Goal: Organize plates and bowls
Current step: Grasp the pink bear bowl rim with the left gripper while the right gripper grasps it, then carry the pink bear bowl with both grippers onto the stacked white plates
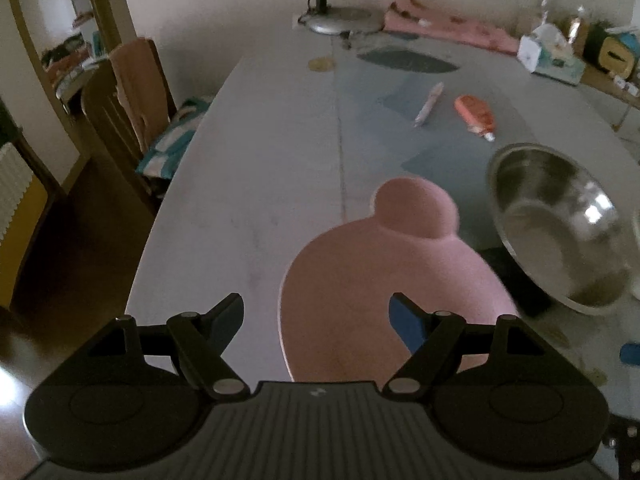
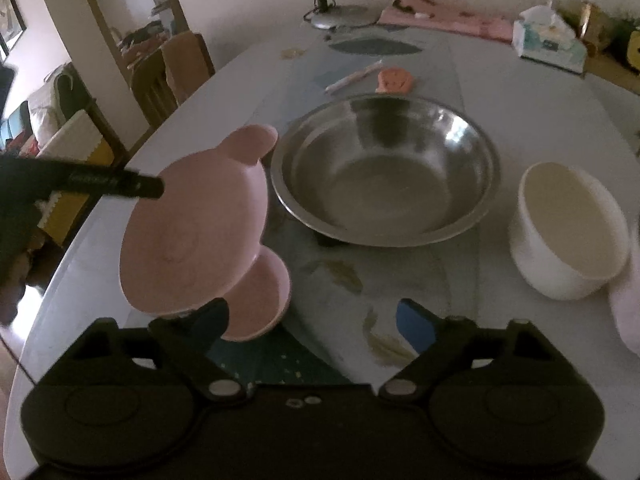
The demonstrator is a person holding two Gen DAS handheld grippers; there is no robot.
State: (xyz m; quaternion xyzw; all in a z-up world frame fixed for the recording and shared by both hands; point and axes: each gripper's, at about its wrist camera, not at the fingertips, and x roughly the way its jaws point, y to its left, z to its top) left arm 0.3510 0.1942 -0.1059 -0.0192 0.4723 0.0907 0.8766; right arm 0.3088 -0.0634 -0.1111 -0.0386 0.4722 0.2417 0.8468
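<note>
Roughly centre on table [image 2: 540,92]: steel bowl [image 2: 386,172]. Pink plate [image 2: 192,232] w/ ears just left of it, tilted, partly between left gripper [image 1: 316,318] jaws, spread, not pinching. White bowl [image 2: 568,232] to right. Right gripper [image 2: 312,320] released, empty.

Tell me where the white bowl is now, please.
In the right wrist view, the white bowl stands on the table at the right side, just right of the steel bowl.
</note>
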